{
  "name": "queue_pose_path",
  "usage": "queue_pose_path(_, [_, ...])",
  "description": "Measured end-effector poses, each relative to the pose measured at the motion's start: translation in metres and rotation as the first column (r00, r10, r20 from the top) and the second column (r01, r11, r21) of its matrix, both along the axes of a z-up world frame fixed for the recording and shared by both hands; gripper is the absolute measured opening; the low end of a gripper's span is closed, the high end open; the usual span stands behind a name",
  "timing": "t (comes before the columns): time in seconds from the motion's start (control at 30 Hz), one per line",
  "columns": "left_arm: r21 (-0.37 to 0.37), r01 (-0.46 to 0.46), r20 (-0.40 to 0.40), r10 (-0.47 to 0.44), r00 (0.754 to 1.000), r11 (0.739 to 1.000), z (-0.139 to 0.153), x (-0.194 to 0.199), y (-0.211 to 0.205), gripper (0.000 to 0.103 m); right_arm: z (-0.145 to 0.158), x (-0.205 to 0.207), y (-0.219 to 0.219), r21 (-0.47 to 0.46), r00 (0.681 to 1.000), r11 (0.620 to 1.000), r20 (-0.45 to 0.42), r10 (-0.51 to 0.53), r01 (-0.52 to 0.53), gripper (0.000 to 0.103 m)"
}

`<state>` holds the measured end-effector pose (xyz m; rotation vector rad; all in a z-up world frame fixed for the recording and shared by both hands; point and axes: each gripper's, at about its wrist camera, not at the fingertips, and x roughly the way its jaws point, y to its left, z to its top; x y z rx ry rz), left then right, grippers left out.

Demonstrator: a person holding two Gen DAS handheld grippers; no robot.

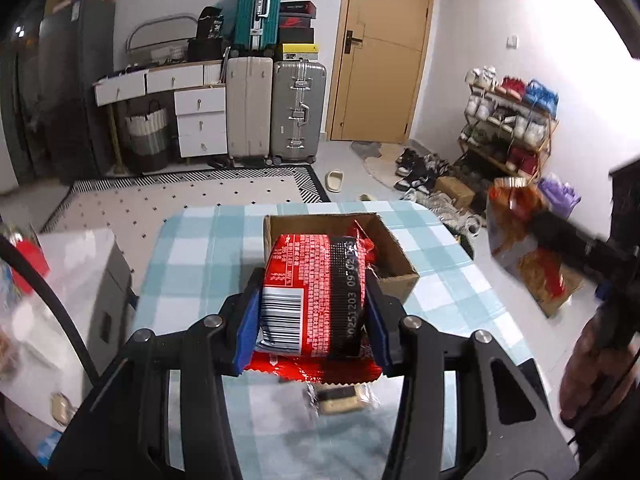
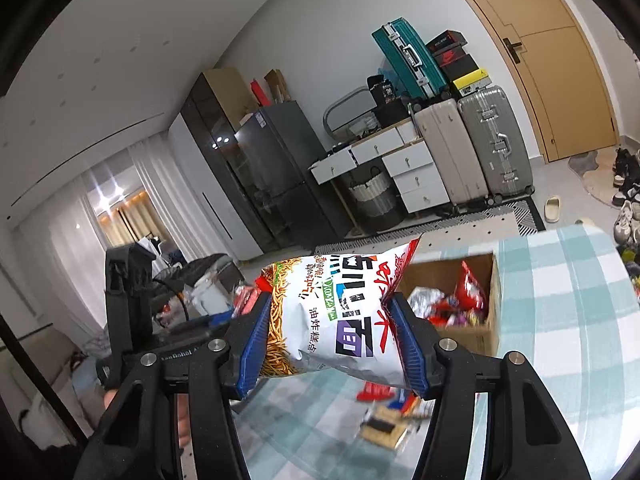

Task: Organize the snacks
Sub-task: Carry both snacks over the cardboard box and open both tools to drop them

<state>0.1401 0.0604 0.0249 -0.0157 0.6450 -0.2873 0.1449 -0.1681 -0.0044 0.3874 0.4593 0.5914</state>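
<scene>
Red and white snack packets, one clamped in each hand-held gripper above the checked worktop.

Left wrist view: the left hand-held gripper (image 1: 312,316) pinches one red packet (image 1: 314,300) by its sides, held just near of one open cardboard box (image 1: 396,276) on the worktop (image 1: 192,248); one clear-wrapped biscuit pack (image 1: 340,398) lies below.
Right wrist view: the right hand-held gripper (image 2: 332,340) grips one white noodle-snack bag (image 2: 340,316); the box (image 2: 452,344), far right, holds several red and silver packets (image 2: 448,304).

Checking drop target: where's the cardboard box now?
The cardboard box sits open on the checked table, just beyond the red packet in the left hand-held gripper.
</scene>
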Motion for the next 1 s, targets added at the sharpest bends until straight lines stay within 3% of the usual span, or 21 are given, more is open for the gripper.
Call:
queue_pose_path(0.2, [0.018,0.018,-0.011,-0.018,1.0,1.0,0.024,0.029,-0.019,0.043,0.026,0.038,-0.001,-0.017,1.0,1.0,-0.007,-0.006,0.006,0.059])
queue_pose_path(0.4, [-0.007,0.031,-0.037,-0.031,0.999,0.999,0.033,0.071,-0.044,0.043,0.027,0.077,-0.006,-0.013,0.998,1.0,-0.061,-0.026,0.026,0.059])
queue_pose_path(0.5, [0.027,0.036,-0.025,-0.035,0.999,0.999,0.03,0.086,-0.061,0.043,0.02,0.098,-0.01,-0.005,0.994,0.999,-0.096,-0.045,0.044,0.059])
queue_pose_path(0.6, [0.009,0.04,-0.06,-0.039,0.997,0.999,0.021,0.103,-0.069,0.043,0.008,0.122,-0.017,0.012,0.987,0.997,-0.141,-0.078,0.08,0.059])
queue_pose_path(0.8, [-0.024,0.049,-0.105,-0.051,0.993,0.999,-0.008,0.156,-0.079,0.043,-0.016,0.159,-0.016,-0.077,0.978,0.992,-0.177,-0.112,0.1,0.059])
queue_pose_path(1.0, [-0.062,0.031,-0.172,-0.041,0.984,0.998,-0.055,0.215,-0.073,0.043,-0.045,0.188,-0.015,-0.163,0.969,0.981,-0.204,-0.138,0.105,0.059])
